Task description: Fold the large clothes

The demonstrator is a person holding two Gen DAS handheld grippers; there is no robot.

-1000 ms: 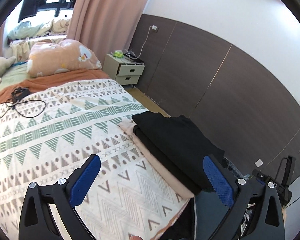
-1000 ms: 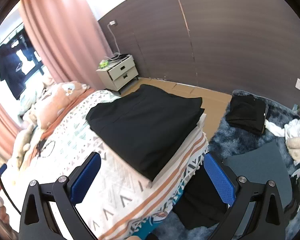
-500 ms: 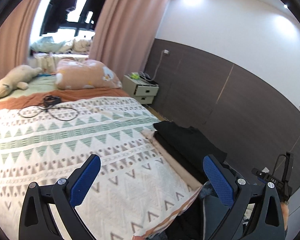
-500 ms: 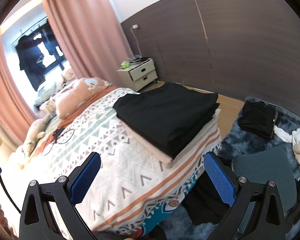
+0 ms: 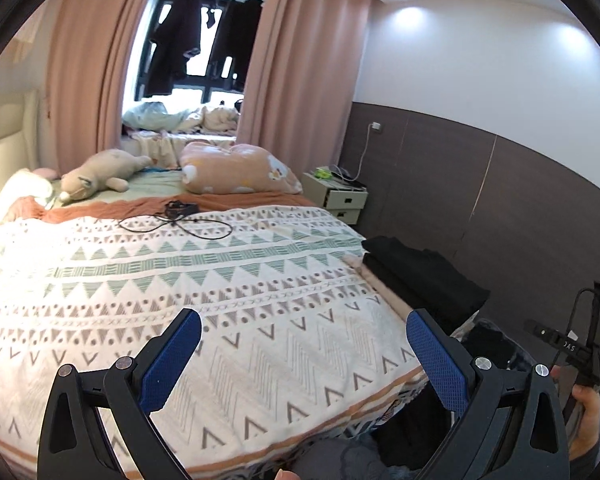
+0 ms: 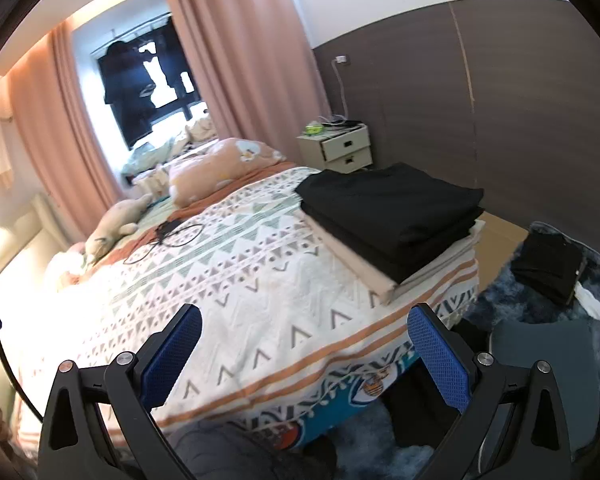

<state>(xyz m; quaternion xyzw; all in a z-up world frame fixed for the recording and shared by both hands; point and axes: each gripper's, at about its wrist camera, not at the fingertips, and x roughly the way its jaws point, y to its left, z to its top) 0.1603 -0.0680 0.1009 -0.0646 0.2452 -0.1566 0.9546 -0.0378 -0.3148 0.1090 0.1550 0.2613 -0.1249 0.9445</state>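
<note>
A stack of folded clothes, black garments on beige ones, lies on the right corner of the bed. It also shows in the left wrist view. My left gripper is open and empty, above the patterned bedspread near the foot of the bed. My right gripper is open and empty, above the bed's foot edge, well short of the stack. The right gripper also shows in the left wrist view, held in a hand.
A black cable, a pillow and a plush toy lie toward the head of the bed. A nightstand stands by the dark wall. More clothes and a grey chair seat are on the blue rug at right.
Both grippers have pulled back and tilted up from the folded stack. More of the bed, curtains and window now shows. Both stayed open.
</note>
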